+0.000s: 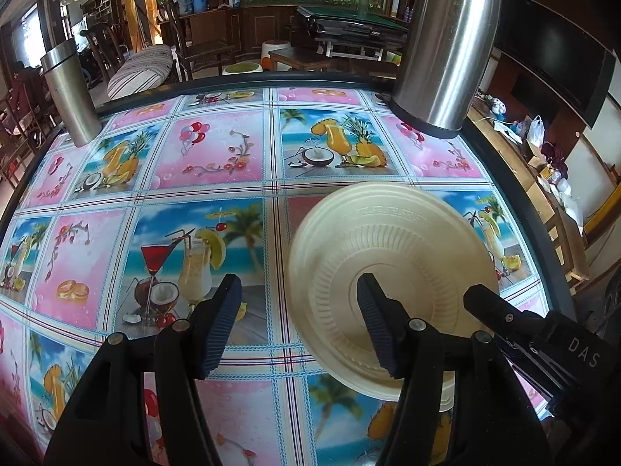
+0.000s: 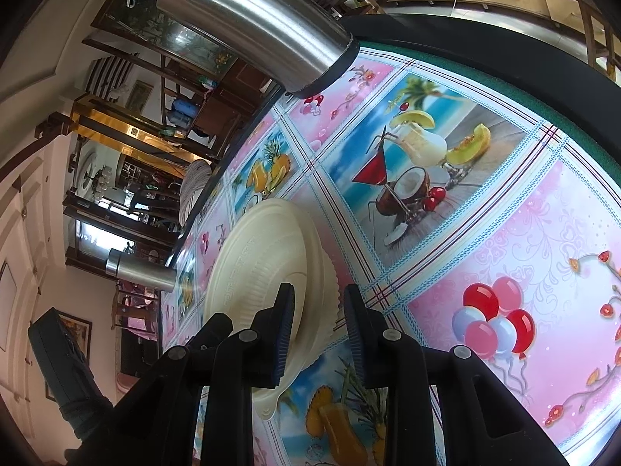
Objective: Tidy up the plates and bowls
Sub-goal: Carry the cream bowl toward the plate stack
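A cream plate point(image 1: 392, 256) sits upside down on top of a stack of like pieces, its ribbed underside and round foot ring facing up, on the patterned tablecloth point(image 1: 217, 155) toward the right half of the table. Being round, the plate has no long axis; its flat face lies roughly level with the table in the left wrist view, and in the right wrist view the plate point(image 2: 256, 268) appears tilted only because that camera is rolled. Beneath it the scalloped rim of the stack point(image 2: 330, 303) shows, resting on the cloth. The left gripper point(image 1: 299, 322) has its jaws well apart and nothing between them: its right finger hangs over the plate's foot ring, its left finger over bare cloth beside the plate. The right gripper point(image 2: 316, 334) straddles the near edge of the plate and stack with its jaws narrowly apart; whether the pads press on the rim I cannot tell. A large steel flask point(image 1: 446, 46) stands at the far right of the table, and a smaller steel cup point(image 1: 70, 93) at the far left.
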